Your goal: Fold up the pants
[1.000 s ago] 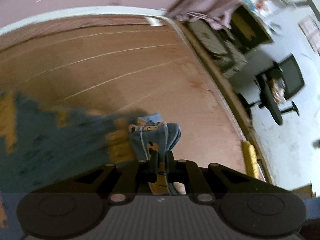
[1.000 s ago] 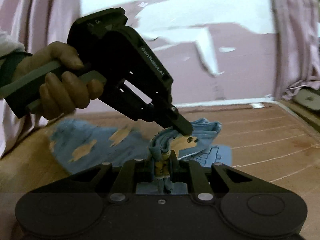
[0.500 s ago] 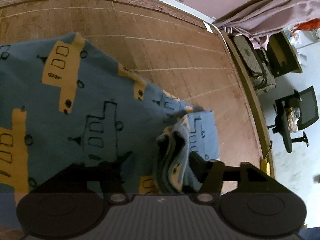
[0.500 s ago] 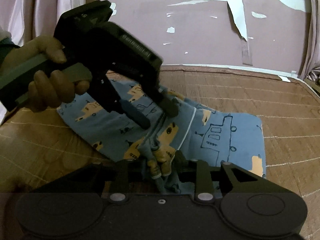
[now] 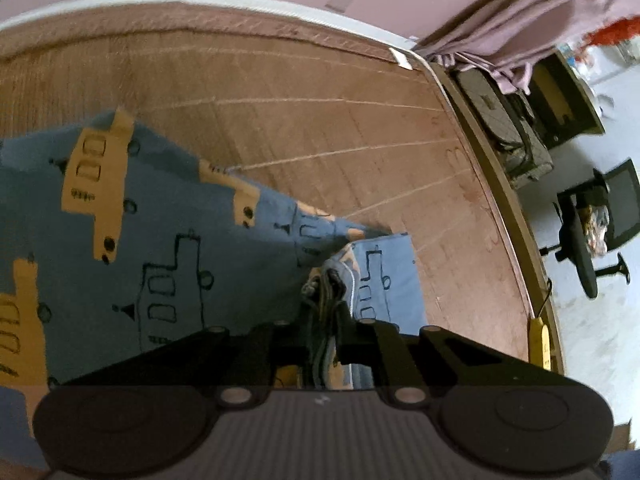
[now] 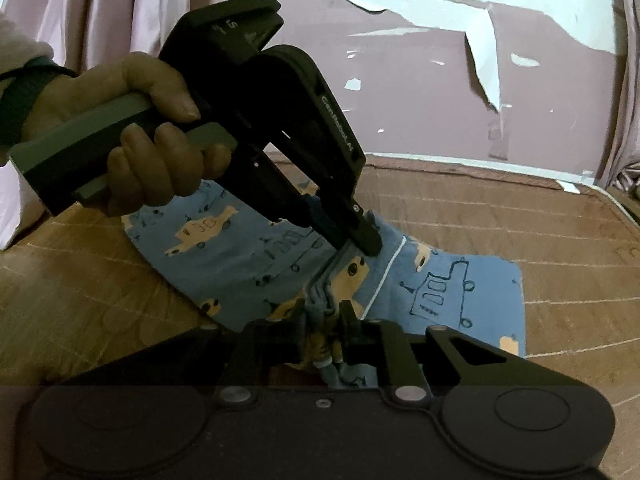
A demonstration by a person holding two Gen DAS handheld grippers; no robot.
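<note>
Lowered, pants (image 5: 168, 248) bunch, seemingly pinched, between left claw (image 5: 324, 320).

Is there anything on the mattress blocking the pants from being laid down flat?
Nothing visible does. Both jaws are closing with bunched cloth of the pants between them, left gripper and right gripper side by side, and the mattress beyond the cloth looks bare up to the wall.
</note>
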